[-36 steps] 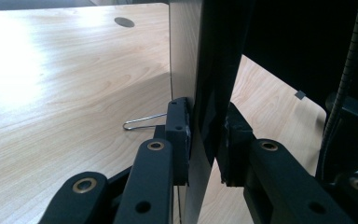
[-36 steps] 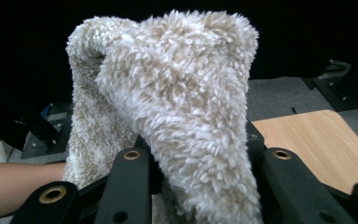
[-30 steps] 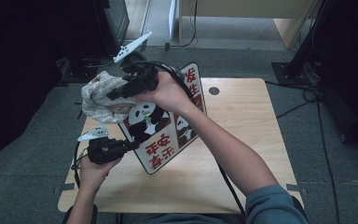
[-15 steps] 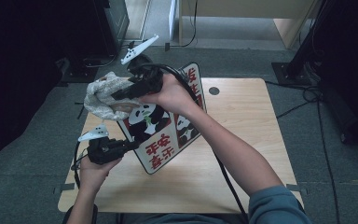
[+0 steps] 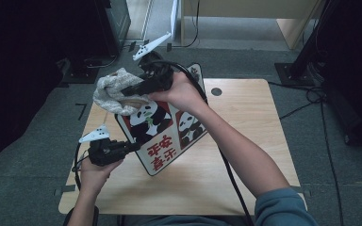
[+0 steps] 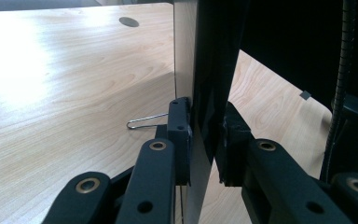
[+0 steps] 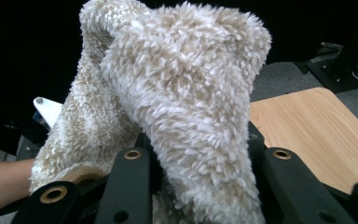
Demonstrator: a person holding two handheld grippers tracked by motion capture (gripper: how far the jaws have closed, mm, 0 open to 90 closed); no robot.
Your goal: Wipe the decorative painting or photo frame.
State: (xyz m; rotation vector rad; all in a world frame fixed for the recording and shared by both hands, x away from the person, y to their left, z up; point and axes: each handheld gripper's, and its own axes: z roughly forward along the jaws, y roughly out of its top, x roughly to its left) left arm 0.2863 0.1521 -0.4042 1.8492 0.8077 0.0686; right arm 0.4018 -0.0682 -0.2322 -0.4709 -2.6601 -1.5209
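A flat board printed with pandas and red characters stands tilted on the wooden table. My left gripper is shut on its lower left edge; in the left gripper view the pads clamp the thin board from both sides. My right gripper is shut on a fluffy beige cloth and holds it against the board's upper left corner. In the right gripper view the cloth bulges up between the black jaws of the right gripper.
A round hole sits near the table's far edge. A bent wire loop lies on the wood just beyond the left jaws. The right gripper's black cable runs back along the forearm. Dark furniture and floor cables surround the table.
The right gripper with the cloth has shifted a little to the right along the board's top. The left gripper and the board have stayed put.
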